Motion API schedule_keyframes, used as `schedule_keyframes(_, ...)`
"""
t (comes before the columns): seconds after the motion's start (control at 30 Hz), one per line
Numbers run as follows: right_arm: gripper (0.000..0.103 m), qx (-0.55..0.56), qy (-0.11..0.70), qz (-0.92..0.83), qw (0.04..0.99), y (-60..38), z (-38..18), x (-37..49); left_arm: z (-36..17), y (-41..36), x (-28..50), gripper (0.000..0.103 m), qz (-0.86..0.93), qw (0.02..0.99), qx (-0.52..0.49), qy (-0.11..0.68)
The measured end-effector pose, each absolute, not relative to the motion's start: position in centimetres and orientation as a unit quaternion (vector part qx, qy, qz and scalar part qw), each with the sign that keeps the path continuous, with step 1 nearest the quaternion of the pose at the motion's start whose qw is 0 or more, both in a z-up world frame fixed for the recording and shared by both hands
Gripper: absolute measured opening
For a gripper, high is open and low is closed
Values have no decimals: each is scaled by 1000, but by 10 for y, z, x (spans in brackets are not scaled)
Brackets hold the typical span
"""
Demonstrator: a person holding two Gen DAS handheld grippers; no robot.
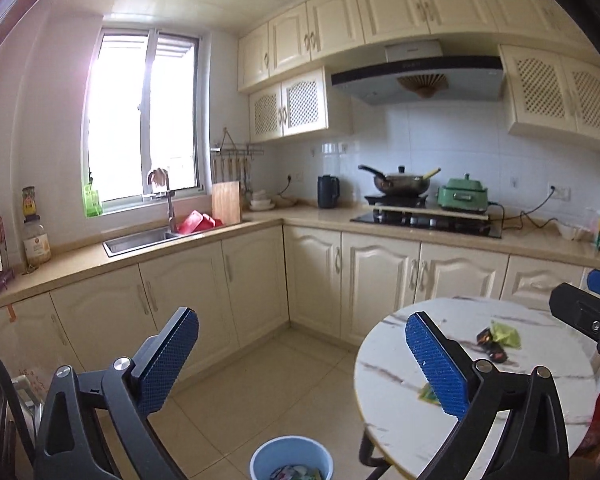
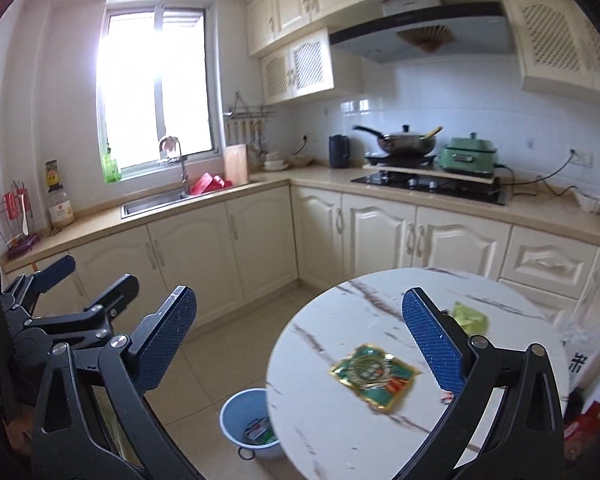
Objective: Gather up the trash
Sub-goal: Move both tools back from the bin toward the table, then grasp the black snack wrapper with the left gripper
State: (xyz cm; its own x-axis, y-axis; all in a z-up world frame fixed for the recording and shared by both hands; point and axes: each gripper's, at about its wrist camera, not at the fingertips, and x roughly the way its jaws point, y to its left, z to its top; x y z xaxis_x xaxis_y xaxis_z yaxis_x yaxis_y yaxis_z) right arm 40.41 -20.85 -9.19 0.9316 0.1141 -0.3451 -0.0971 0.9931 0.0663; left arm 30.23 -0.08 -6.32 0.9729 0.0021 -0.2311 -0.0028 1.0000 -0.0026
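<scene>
Nearest the right wrist camera, the right gripper (image 2: 298, 340) has its blue-padded jaws spread wide and holds nothing. Between them, toward the right finger, a green and gold wrapper (image 2: 374, 375) lies flat near the front edge of the round marble tabletop (image 2: 332, 420). A yellow-green wrapper (image 2: 470, 317) lies farther back, beyond the right fingertip, near the tabletop's far right edge.

The left gripper (image 1: 300, 354) is also opened wide and empty, held over the floor to the left of the tabletop. Its right finger overlaps the tabletop's left part in the left wrist view. Below it, a blue bin (image 1: 291, 458) stands on the tiled floor (image 1: 268, 384) just left of the tabletop, with coloured wrappers already inside. In this view a dark wrapper (image 1: 491, 346) touches the yellow-green one.

Both grippers point level, forward into the kitchen, side by side. Beyond them cream cabinets (image 1: 256, 280) run along an L-shaped counter. A sink (image 1: 140, 240) sits under a bright window (image 1: 144, 120), and a wok (image 1: 400, 182) rests on the stove below a range hood (image 1: 418, 78).
</scene>
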Motion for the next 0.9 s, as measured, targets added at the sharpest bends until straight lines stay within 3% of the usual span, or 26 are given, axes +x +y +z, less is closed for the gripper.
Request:
schedule_keyframes(0.3, 103, 34, 174, 2, 984, -315, -94, 390, -82, -90, 347, 102, -54, 991, 21, 124)
schedule_keyframes(0.9, 103, 20, 341, -105, 934, -491, -203, 513, -187, -314, 573, 102, -198, 908, 117, 351)
